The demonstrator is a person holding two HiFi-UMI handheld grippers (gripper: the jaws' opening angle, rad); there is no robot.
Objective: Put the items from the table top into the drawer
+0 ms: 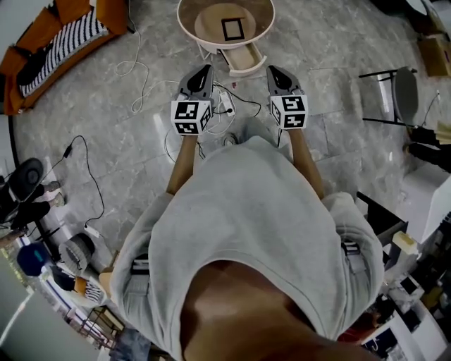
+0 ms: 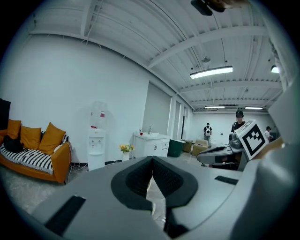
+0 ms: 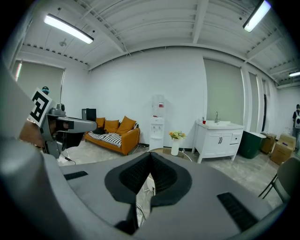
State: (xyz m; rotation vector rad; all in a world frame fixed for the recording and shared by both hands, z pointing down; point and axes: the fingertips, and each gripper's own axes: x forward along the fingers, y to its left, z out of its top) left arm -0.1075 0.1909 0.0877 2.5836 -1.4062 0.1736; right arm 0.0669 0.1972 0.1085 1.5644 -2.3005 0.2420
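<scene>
1. The round table (image 1: 184, 21) stands at the top of the head view. Its drawer (image 1: 244, 58) is pulled out from the near edge, toward the person, and what shows of its inside is bare.
2. A flat square with a black border (image 1: 232, 29) lies at the middle of the table top.
3. The left gripper (image 1: 204, 69) is held over the floor, short of the table's near edge and to the left of the drawer. Its fingers are pressed together with nothing between them.
4. The right gripper (image 1: 271, 69) is level with it, to the right of the drawer and not touching it. Its fingers are likewise pressed together on nothing.
5. Cables (image 1: 141, 84) trail over the floor beside the grippers.
6. An orange sofa (image 1: 42, 49) stands well apart from the table.
</scene>
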